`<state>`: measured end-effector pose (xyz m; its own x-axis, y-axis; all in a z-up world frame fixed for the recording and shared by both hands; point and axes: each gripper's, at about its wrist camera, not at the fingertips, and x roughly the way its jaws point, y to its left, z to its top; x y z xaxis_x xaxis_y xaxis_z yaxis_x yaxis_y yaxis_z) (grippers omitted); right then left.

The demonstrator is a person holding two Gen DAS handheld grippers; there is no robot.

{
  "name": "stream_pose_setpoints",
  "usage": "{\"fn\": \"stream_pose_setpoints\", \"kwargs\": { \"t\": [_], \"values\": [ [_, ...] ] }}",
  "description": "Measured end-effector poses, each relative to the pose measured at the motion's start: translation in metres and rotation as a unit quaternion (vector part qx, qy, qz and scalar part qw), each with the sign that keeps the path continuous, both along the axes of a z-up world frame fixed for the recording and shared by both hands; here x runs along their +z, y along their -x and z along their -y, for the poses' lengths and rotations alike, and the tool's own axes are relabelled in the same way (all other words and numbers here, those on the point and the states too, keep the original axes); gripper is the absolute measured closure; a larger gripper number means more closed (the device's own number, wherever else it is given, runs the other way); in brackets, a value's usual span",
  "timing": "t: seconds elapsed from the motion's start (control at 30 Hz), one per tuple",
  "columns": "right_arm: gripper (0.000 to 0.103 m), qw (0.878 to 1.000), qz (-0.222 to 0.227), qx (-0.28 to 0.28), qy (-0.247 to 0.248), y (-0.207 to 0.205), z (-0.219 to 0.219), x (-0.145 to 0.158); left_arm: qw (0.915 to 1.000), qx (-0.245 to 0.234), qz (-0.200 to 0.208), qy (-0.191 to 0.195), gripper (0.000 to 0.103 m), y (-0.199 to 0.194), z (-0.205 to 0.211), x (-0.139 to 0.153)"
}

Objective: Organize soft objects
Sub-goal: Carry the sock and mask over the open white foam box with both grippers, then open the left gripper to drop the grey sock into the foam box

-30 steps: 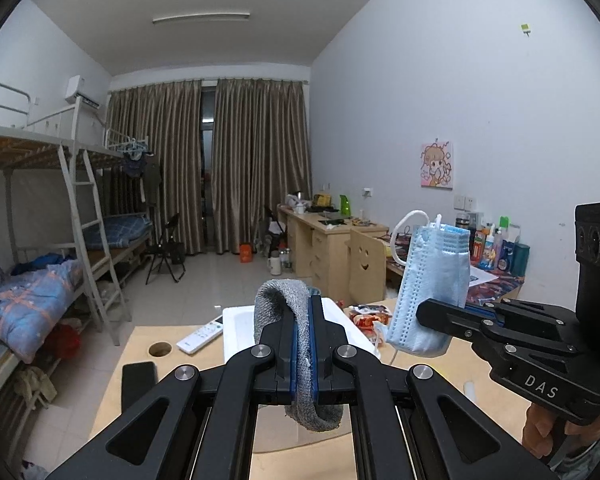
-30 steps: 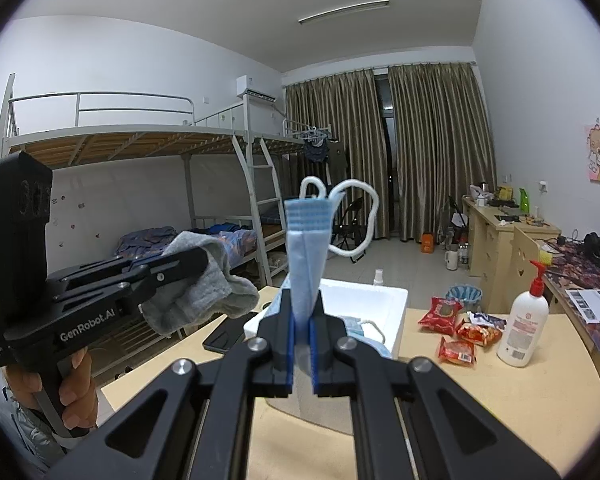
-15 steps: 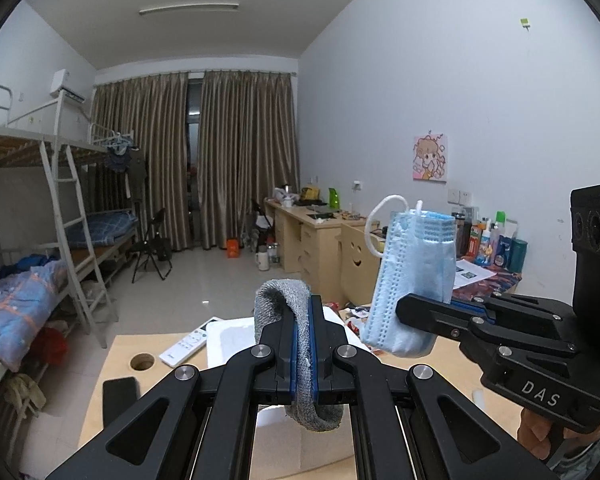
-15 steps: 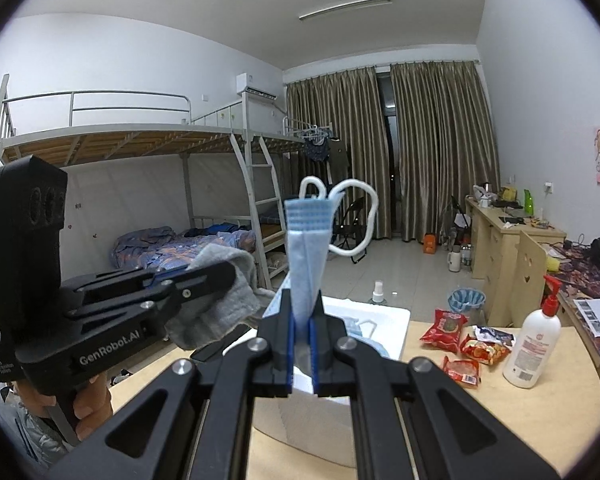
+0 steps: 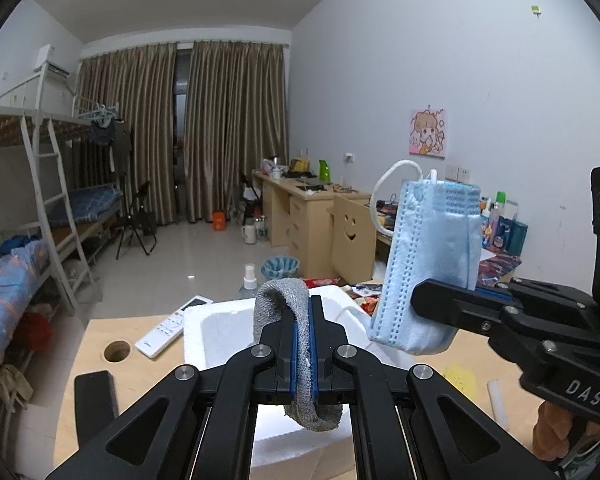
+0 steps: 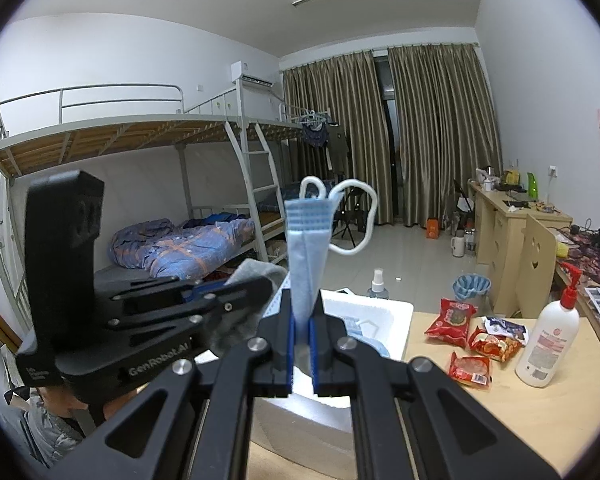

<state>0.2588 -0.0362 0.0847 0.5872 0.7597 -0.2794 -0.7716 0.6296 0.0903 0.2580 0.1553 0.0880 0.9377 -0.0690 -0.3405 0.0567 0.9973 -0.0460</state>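
left hand-held gripper (image 5: 305, 354) clamped on grey sock (image 5: 290, 320), lower centre of frame, over white foam box (image 5: 204, 328) | right hand-held gripper (image 6: 303, 338) pinching folded blue mask (image 6: 306, 252), centre | risk: grippers close together, may bump; mask ear loop (image 6: 356, 220) could snag on the jaws at release, miss box, land on tabletop (image 6: 500, 408)

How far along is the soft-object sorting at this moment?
Done: one blue mask already lies inside the white foam box. In hand: left gripper shut on a grey cloth, right gripper shut on a folded blue mask, both above the box. Left: dropping both in.
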Motion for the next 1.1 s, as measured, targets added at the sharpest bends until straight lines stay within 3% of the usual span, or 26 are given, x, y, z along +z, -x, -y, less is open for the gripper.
{"fn": "stream_pose_setpoints", "kwargs": {
  "t": [0.4, 0.43, 0.47, 0.5, 0.53, 0.57, 0.7, 0.87, 1.1],
  "values": [
    [0.094, 1.0, -0.009, -0.002, 0.007, -0.009, -0.007, -0.005, 0.9998, -0.013, -0.016, 0.003, 0.093, -0.025, -0.007, -0.02],
    [0.094, 1.0, -0.009, -0.003, 0.007, -0.009, -0.007, -0.005, 0.9997, -0.01, -0.021, 0.004, 0.083, -0.028, -0.009, -0.022],
    [0.094, 1.0, -0.01, -0.003, 0.007, -0.01, -0.007, -0.005, 0.9997, -0.007, -0.023, 0.004, 0.06, -0.028, -0.007, -0.023],
    [0.094, 1.0, -0.01, -0.003, 0.008, -0.01, -0.008, -0.005, 0.9997, -0.002, -0.026, 0.004, 0.044, -0.03, -0.009, -0.025],
    [0.094, 1.0, -0.01, -0.003, 0.009, -0.01, -0.008, -0.005, 0.9996, 0.003, -0.027, 0.004, 0.018, -0.031, -0.011, -0.026],
    [0.094, 1.0, -0.01, -0.004, 0.009, -0.011, -0.008, -0.005, 0.9995, 0.011, -0.029, 0.004, 0.009, -0.032, -0.012, -0.027],
    [0.094, 1.0, -0.012, -0.007, 0.009, -0.013, -0.008, -0.007, 0.9989, 0.046, 0.005, 0.007, 0.008, -0.023, -0.022, -0.024],
    [0.094, 1.0, -0.012, -0.005, 0.013, -0.014, -0.011, -0.008, 0.9971, 0.073, 0.02, 0.012, 0.007, -0.014, -0.033, -0.02],
    [0.094, 1.0, -0.015, 0.003, 0.015, -0.015, -0.02, -0.01, 0.9927, 0.106, 0.056, -0.013, 0.002, 0.009, -0.038, -0.019]
  ]
}}
